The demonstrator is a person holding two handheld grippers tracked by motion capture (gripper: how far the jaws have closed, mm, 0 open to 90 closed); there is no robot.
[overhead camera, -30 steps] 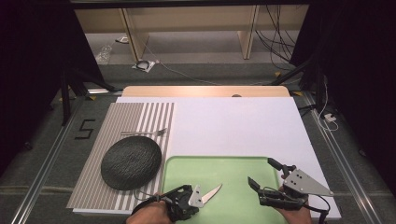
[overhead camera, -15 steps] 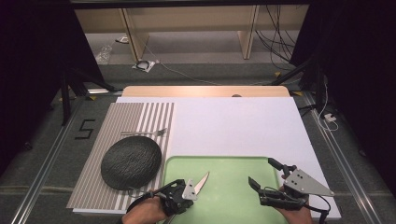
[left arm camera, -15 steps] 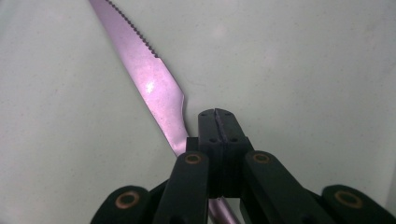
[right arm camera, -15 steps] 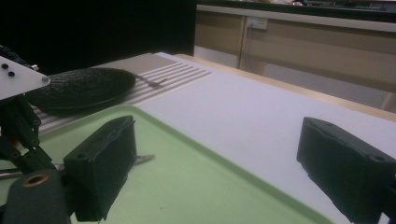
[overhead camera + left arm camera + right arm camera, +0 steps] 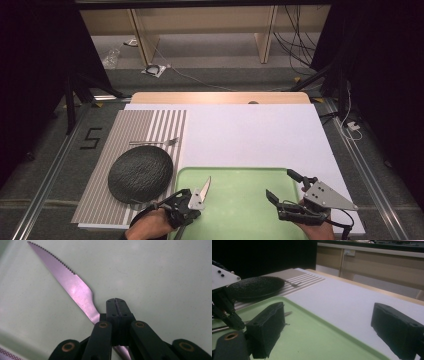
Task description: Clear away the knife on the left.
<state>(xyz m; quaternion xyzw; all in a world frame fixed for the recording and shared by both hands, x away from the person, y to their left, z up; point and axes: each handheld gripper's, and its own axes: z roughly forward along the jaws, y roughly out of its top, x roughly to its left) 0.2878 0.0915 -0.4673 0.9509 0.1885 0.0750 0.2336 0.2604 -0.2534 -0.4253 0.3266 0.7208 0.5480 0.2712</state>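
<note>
Left gripper (image 5: 192, 200) clamped on knife (image 5: 75, 288) at handle neck, over tray (image 5: 240, 175) near left edge. Right gripper (image 5: 285, 192) jaws apart, empty, at tray right edge. Knife: light, rigid, slick metal, serrated blade; grip handle only.

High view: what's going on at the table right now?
A person holds a two-jaw gripper in each hand. The left gripper is shut on the handle of a serrated steel table knife, blade out over the pale green plastic tray. The right gripper is open above the tray's right side, holding nothing. A round black textured plate and a metal fork lie on the grey striped placemat.
</note>
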